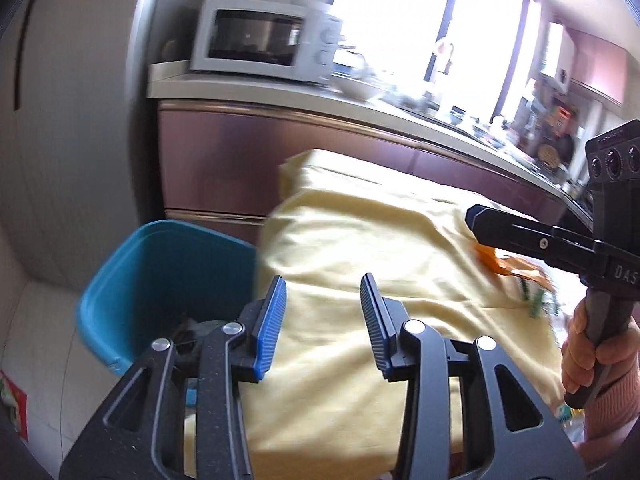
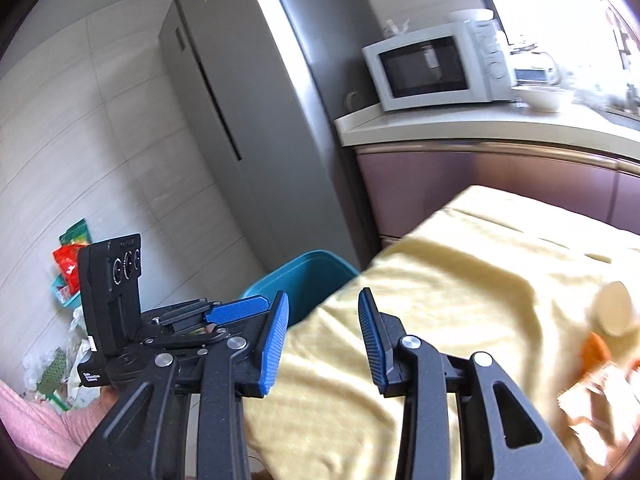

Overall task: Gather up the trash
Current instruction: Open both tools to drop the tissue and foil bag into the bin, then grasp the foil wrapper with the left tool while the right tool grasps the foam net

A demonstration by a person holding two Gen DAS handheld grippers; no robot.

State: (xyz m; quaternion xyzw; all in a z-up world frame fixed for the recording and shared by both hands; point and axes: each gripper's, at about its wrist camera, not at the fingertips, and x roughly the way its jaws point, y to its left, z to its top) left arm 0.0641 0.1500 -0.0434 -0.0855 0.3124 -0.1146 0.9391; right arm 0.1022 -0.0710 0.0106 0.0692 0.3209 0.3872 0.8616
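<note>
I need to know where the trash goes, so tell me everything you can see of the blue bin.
The blue bin is a teal, plastic-looking tub with a rounded rectangular rim and smooth walls, standing upright and open-topped on the floor. It sits beside the yellow-draped table, near the cabinet, and the cloth's edge hides its right side. Something dark lies inside; what it is cannot be told. The left tongs hang open nearby, not touching it.
</note>
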